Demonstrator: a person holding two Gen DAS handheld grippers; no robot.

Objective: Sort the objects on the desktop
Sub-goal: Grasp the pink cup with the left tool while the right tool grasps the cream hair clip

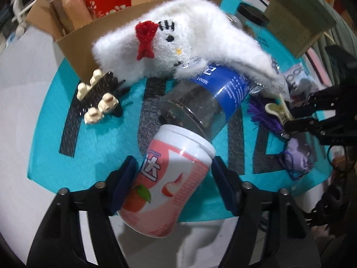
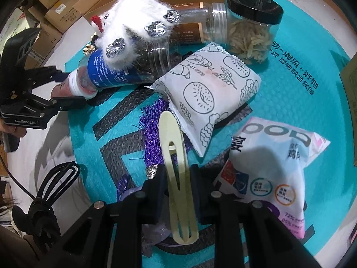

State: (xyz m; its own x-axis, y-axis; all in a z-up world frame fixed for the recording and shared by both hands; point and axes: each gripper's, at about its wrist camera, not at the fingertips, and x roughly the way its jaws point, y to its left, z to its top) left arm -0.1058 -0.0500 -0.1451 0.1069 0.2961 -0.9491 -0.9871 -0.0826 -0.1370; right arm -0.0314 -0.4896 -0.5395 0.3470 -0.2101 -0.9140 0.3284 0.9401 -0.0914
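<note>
My left gripper [image 1: 174,185] is shut on a pink and white peach-print canister [image 1: 169,183], held just above the teal mat [image 1: 49,138]; it also shows in the right wrist view [image 2: 78,87]. My right gripper [image 2: 177,192] is shut on a cream hair clip [image 2: 178,174], seen from the left wrist view too [image 1: 279,110]. A clear jar with a blue label [image 1: 209,98] lies on its side behind the canister, with a white fluffy headband [image 1: 169,42] draped over it.
A black claw clip with cream bears [image 1: 98,98] lies left. A purple tassel [image 2: 154,131], a white doughnut-print packet [image 2: 207,93], a pink snack bag [image 2: 274,174], a black-lidded jar [image 2: 252,29] and a brown jar [image 2: 194,26] lie on the mat. Cardboard box [image 1: 73,35] behind.
</note>
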